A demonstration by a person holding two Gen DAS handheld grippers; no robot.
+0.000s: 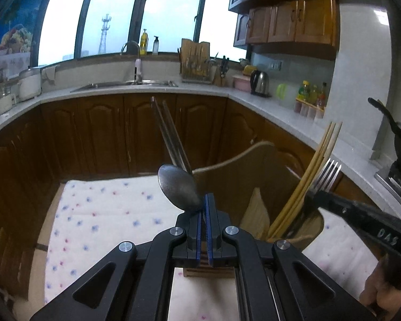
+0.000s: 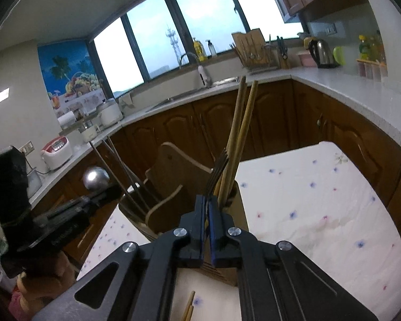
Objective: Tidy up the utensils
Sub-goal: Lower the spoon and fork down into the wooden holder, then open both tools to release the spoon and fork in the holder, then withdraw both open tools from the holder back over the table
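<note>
My left gripper is shut on a metal spoon, whose bowl stands up just left of the pads. It hovers in front of a wooden utensil holder. Metal chopsticks and wooden chopsticks stick up out of the holder. My right gripper is shut on a fork, tines up, right beside the wooden chopsticks over the holder. In the right wrist view the left gripper holds the spoon at the left. The fork's handle is hidden.
The holder stands on a table under a white floral cloth. Two loose wooden chopsticks lie on the cloth near me. Brown cabinets and a white counter with a sink and a kettle ring the table.
</note>
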